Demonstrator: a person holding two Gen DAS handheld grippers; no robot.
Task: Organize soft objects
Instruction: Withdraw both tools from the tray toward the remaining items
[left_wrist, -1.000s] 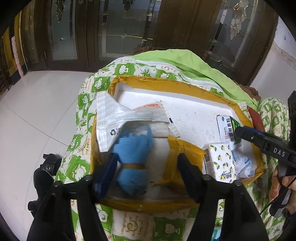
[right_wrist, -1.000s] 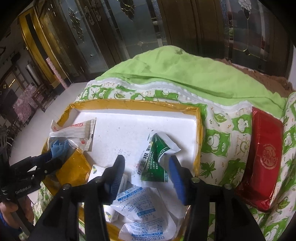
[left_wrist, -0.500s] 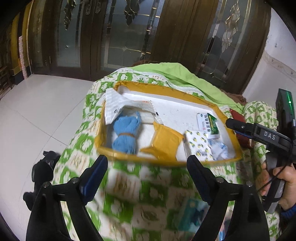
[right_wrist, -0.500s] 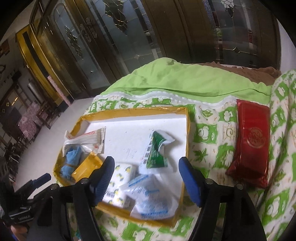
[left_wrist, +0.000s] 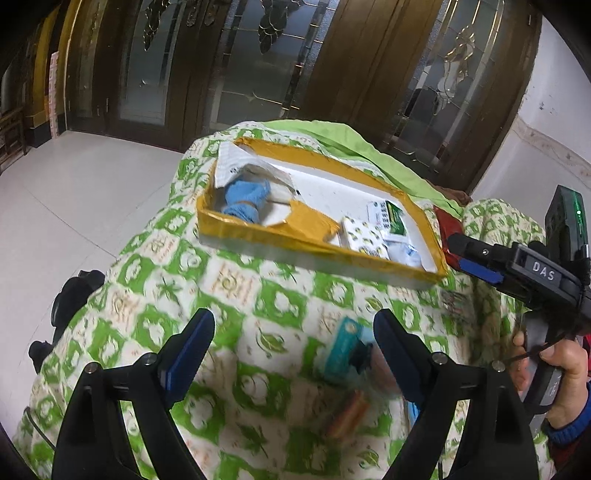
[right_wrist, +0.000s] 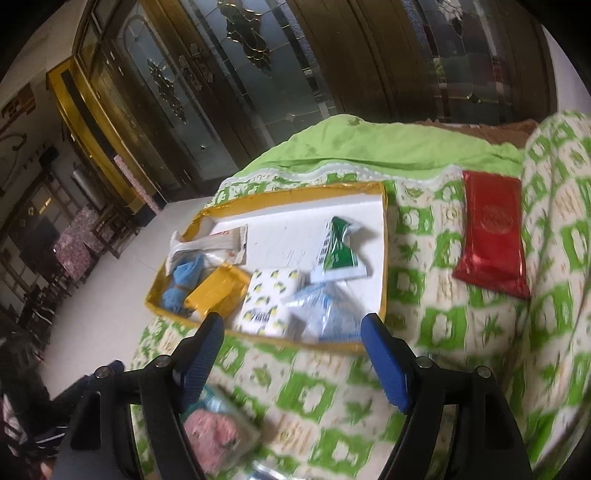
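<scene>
Both grippers, left (left_wrist: 293, 332) and right (right_wrist: 291, 336), hang spread and empty, the right's jaws opening. Blurred packets (left_wrist: 345, 350) lie below. Tray (right_wrist: 384, 258) holds a blue cloth (right_wrist: 184, 277).

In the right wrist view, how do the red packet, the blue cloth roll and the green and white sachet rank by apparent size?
1. red packet, clearly largest.
2. green and white sachet.
3. blue cloth roll, looking close to the sachet and partly hidden, so that order is unsure.

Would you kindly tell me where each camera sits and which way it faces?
Left wrist: on the left tool, aimed down over the quilt toward the tray; the right tool and a hand show.
Right wrist: on the right tool, whose jaws are opening, empty, facing the tray.
Shared: tray, quilt, red packet.
</scene>
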